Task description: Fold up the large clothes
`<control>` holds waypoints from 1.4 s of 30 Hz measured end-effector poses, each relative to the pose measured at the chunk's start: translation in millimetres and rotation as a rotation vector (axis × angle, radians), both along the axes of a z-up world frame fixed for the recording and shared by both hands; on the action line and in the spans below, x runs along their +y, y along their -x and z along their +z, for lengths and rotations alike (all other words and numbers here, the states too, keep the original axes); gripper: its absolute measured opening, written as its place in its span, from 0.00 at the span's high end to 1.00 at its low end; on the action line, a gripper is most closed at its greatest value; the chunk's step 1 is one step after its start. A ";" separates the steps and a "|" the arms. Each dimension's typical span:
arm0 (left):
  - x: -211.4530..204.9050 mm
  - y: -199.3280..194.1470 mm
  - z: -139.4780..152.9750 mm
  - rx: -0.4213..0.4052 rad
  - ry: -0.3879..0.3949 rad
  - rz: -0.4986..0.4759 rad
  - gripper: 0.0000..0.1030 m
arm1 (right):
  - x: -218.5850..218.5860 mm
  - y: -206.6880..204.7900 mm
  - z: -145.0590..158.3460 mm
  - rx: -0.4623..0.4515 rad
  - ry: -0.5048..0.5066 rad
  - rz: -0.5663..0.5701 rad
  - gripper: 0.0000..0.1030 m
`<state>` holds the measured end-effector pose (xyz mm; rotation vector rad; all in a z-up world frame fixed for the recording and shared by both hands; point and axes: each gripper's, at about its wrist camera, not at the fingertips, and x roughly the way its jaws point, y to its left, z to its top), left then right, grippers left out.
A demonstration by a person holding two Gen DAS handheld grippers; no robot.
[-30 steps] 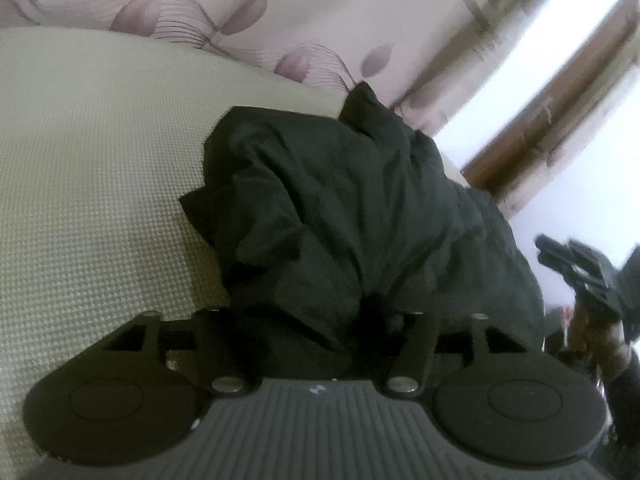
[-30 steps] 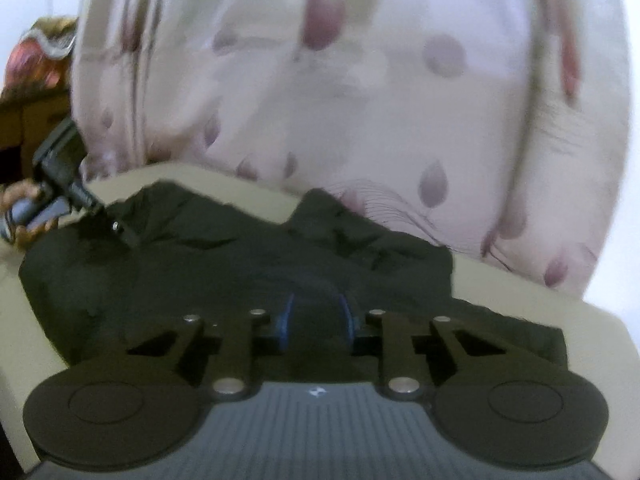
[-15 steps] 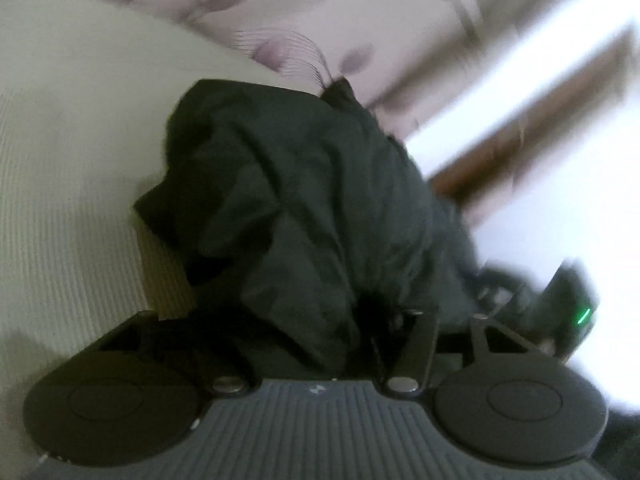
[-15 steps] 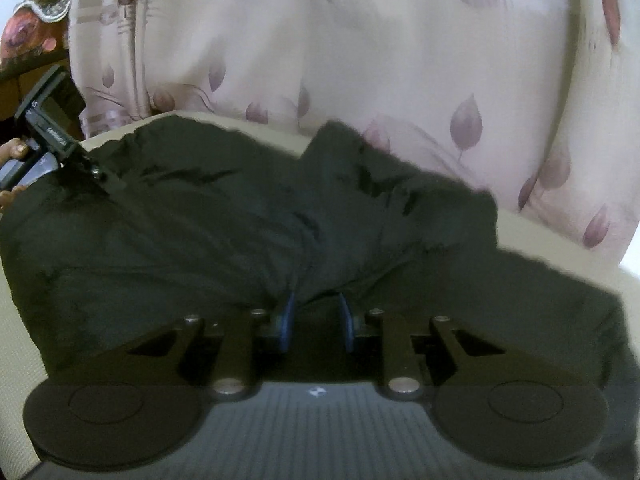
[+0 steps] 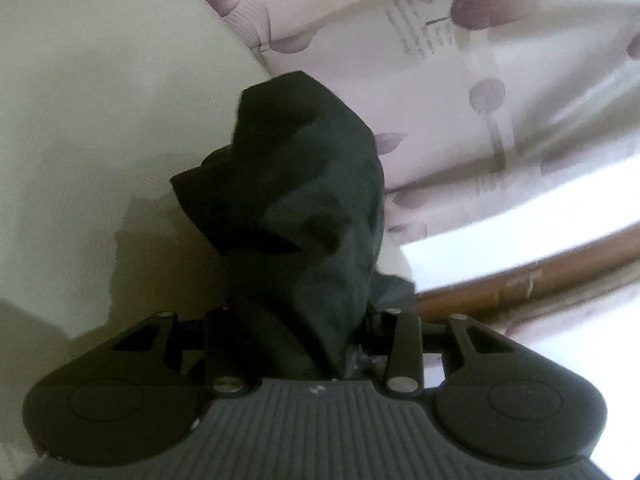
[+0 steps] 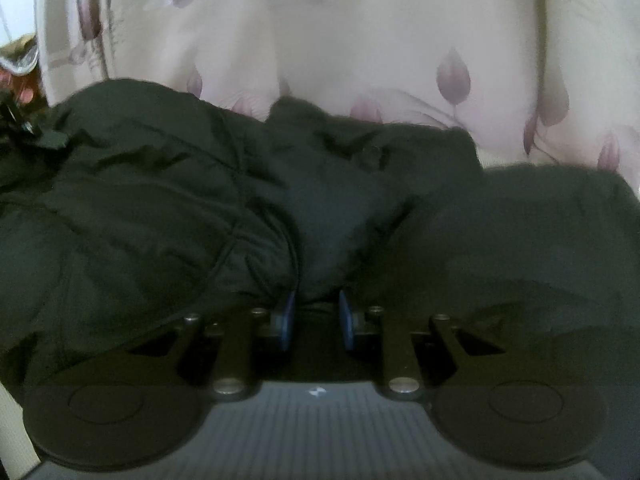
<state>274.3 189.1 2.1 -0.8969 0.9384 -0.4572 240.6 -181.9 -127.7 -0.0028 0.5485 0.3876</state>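
Observation:
A large black garment (image 5: 304, 208) hangs bunched from my left gripper (image 5: 320, 344), which is shut on its fabric above the cream bed surface (image 5: 100, 120); the cloth hides the fingertips. In the right wrist view the same black garment (image 6: 200, 200) spreads wide in rumpled folds. My right gripper (image 6: 316, 316) is shut on a fold of it, with the blue finger pads (image 6: 286, 316) pressed into the cloth. The left gripper shows small at the far left edge (image 6: 20, 128), holding the garment's other end.
A pale curtain with purple leaf prints (image 5: 440, 60) hangs behind the bed and fills the background (image 6: 360, 40). A brown wooden frame (image 5: 540, 276) and bright window light lie at the right. Cluttered items (image 6: 16, 64) sit far left.
Both grippers have lifted the garment off the bed. In the left view it now hangs as a narrow bunch and the other gripper has left the frame. In the right view the cloth fills more of the frame.

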 end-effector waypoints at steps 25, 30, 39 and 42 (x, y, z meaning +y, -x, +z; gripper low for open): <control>-316.8 -58.6 59.3 -0.140 0.146 -0.381 0.54 | -83.0 40.4 -11.7 0.107 -0.594 0.010 0.77; -304.6 -39.5 71.6 -0.179 0.347 -0.421 0.37 | -142.6 55.5 -17.8 0.172 -0.772 0.068 0.75; -196.3 46.7 143.4 -0.467 0.093 -0.226 0.01 | -203.1 80.3 -7.2 0.122 -0.964 -0.003 0.30; -142.6 65.7 110.3 -0.460 0.013 -0.068 0.01 | -217.4 79.9 1.9 0.128 -1.052 -0.004 0.27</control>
